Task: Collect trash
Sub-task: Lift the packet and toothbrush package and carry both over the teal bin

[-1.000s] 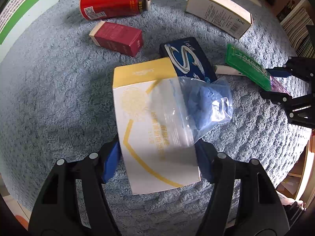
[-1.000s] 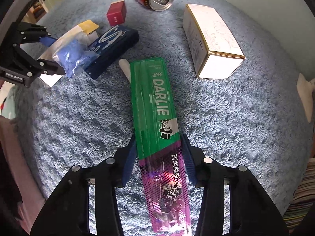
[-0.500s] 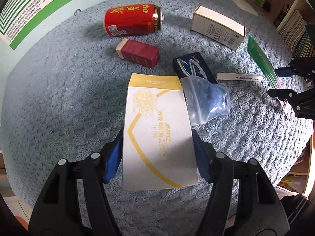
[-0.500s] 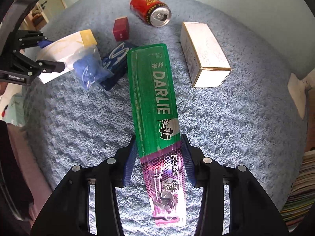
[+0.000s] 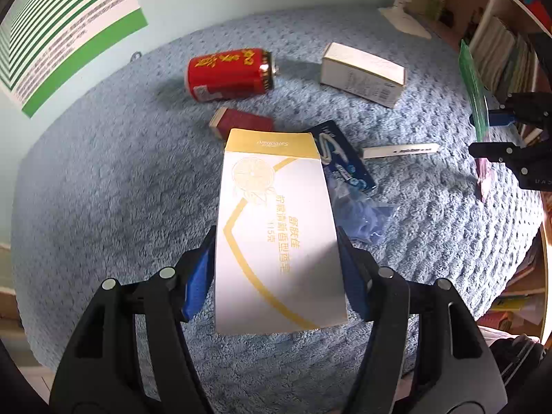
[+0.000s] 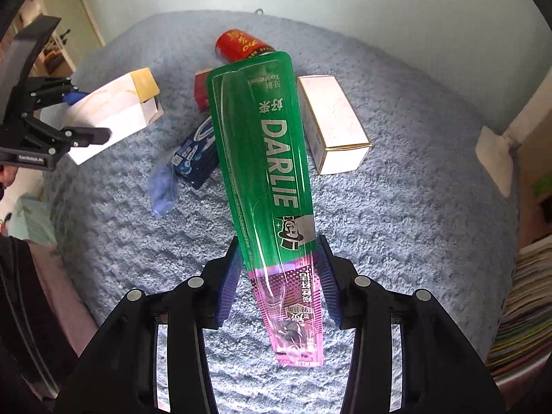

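My left gripper (image 5: 277,270) is shut on a white and yellow carton (image 5: 276,227), held above the blue towel (image 5: 103,189). The same carton (image 6: 114,114) and left gripper (image 6: 74,115) show at the left of the right wrist view. My right gripper (image 6: 277,277) is shut on a green and pink Darlie toothbrush pack (image 6: 265,158), lifted off the towel. In the left wrist view that pack (image 5: 474,89) and the right gripper (image 5: 500,131) appear at the right edge.
On the towel lie a red can (image 5: 229,74), a small red box (image 5: 241,122), a white box (image 5: 362,74), a blue gum pack (image 5: 341,158), a clear bag with blue contents (image 5: 362,219) and a white stick (image 5: 400,150). Bookshelves (image 5: 500,45) stand to the right.
Both grippers have risen with their loads. The carton came up from under the clear bag, which now lies on the towel beside the gum pack. The toothbrush pack left the towel.
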`<state>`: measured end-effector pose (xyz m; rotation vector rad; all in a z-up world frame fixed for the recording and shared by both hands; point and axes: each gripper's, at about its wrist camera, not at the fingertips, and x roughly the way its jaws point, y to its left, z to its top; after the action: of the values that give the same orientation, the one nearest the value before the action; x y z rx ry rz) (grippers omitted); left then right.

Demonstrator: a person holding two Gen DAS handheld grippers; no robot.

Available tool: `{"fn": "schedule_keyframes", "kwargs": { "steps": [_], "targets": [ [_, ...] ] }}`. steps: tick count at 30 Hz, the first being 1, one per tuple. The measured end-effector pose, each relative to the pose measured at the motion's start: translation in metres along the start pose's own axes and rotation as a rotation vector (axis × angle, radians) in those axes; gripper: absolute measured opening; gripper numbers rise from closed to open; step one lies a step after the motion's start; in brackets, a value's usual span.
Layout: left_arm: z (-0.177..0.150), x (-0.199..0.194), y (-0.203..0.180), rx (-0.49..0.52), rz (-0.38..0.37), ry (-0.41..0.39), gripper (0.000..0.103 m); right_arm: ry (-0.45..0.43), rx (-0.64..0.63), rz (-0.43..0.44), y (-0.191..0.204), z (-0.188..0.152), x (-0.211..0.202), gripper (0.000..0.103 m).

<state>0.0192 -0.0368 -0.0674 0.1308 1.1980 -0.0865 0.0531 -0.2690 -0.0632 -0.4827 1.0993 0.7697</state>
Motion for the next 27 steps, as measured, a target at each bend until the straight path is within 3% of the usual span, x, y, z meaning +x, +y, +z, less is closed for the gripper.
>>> {"fn": "schedule_keyframes", "kwargs": {
  "steps": [14,22,24,27],
  "targets": [
    [0.011,-0.021,-0.034,0.259,-0.105,-0.054,0.062,-0.065,0.228,-0.122,0.012,-0.028,-0.053,0.039],
    [0.002,-0.032,-0.046,0.410,-0.178,-0.099,0.062,-0.109,0.363,-0.205,0.040,-0.047,-0.084,0.038],
    [0.000,-0.035,-0.048,0.445,-0.195,-0.109,0.062,-0.123,0.401,-0.229,0.048,-0.053,-0.093,0.032],
    [-0.005,-0.041,-0.051,0.496,-0.223,-0.129,0.062,-0.139,0.450,-0.266,0.064,-0.061,-0.106,0.031]
  ]
}}
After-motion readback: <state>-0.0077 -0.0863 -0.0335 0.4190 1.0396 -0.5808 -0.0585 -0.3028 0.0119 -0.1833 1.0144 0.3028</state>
